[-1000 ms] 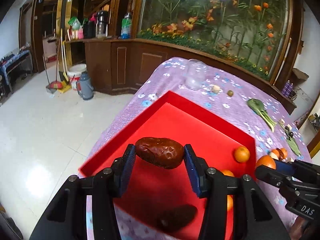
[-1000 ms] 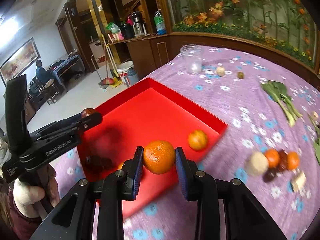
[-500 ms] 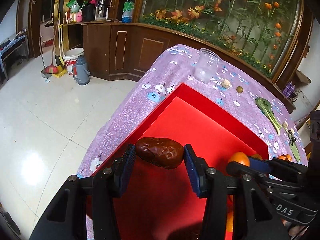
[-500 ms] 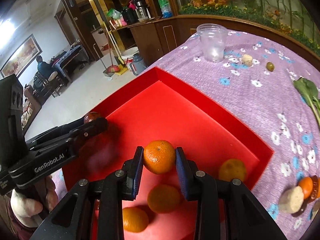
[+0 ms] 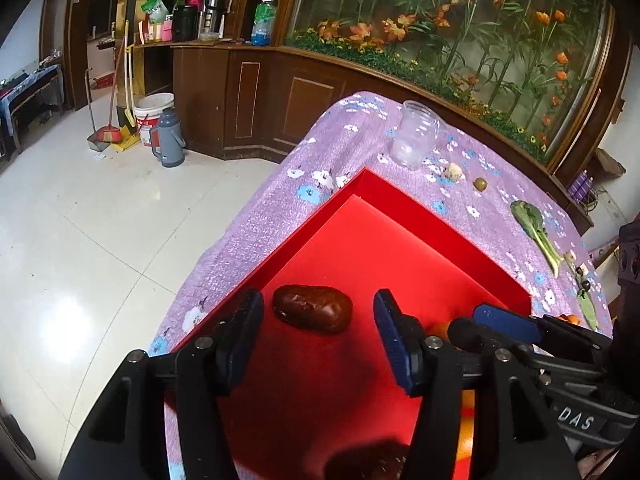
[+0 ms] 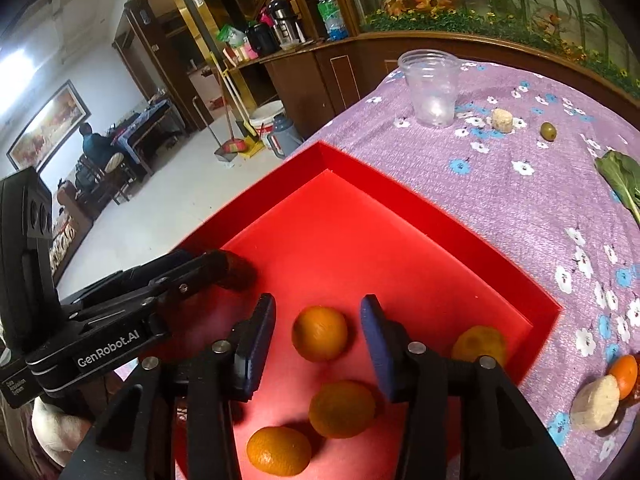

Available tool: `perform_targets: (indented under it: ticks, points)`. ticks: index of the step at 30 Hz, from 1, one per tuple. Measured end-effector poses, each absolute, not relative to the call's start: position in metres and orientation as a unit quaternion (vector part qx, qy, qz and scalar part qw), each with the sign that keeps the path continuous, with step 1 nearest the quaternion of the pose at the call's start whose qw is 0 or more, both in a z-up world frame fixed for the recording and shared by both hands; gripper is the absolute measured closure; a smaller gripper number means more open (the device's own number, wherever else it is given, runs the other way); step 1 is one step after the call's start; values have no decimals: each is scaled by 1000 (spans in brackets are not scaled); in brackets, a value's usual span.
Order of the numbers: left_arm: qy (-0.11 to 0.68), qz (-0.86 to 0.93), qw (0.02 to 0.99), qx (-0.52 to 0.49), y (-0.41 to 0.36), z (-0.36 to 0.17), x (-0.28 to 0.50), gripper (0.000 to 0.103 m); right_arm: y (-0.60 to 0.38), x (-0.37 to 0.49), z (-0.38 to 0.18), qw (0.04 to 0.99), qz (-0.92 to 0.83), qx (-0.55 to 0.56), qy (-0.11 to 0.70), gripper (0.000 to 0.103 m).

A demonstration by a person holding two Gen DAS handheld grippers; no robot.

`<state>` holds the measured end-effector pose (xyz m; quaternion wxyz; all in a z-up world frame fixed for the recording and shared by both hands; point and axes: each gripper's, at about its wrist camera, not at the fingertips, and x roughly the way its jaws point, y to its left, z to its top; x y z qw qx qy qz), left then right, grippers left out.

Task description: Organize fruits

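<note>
- Left gripper (image 5: 318, 332): fingers have just been opening; the date (image 5: 312, 309) lies crosswise between them in the red tray (image 5: 400, 188), low centre of frame, nearer the left finger.
- Right gripper (image 6: 318, 344): fingers have just been opening, the orange (image 6: 319, 333) loose between them.

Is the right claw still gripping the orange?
No, the right claw has just been opening and its blue pads stand clear of the orange, which sits between them over the red tray.
</note>
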<state>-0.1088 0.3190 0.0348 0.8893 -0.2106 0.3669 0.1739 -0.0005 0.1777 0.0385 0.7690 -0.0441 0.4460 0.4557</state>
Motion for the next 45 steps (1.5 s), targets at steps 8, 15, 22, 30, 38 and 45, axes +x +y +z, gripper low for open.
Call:
perform_targets:
  ticks: [8, 15, 22, 30, 38, 45]
  points:
    - [333, 166, 900, -228, 290, 59, -149, 38, 124, -22, 60, 779, 456, -2, 430, 46]
    - [290, 154, 915, -236, 253, 92, -187, 38, 32, -46, 67, 788, 430, 80, 434, 43]
    - [229, 119, 945, -204, 202, 142, -220, 38, -56, -71, 90, 826, 381, 114, 400, 43]
    - [139, 69, 973, -173, 158, 209, -261, 35, -148, -96, 137, 877, 325, 100, 339, 43]
    - [93, 18, 978, -184, 147, 256, -285, 34, -219, -100, 204, 914, 281, 104, 274, 44]
    - [71, -17, 985, -153, 143, 332, -300, 34, -268, -118, 306, 956, 229, 77, 167, 44]
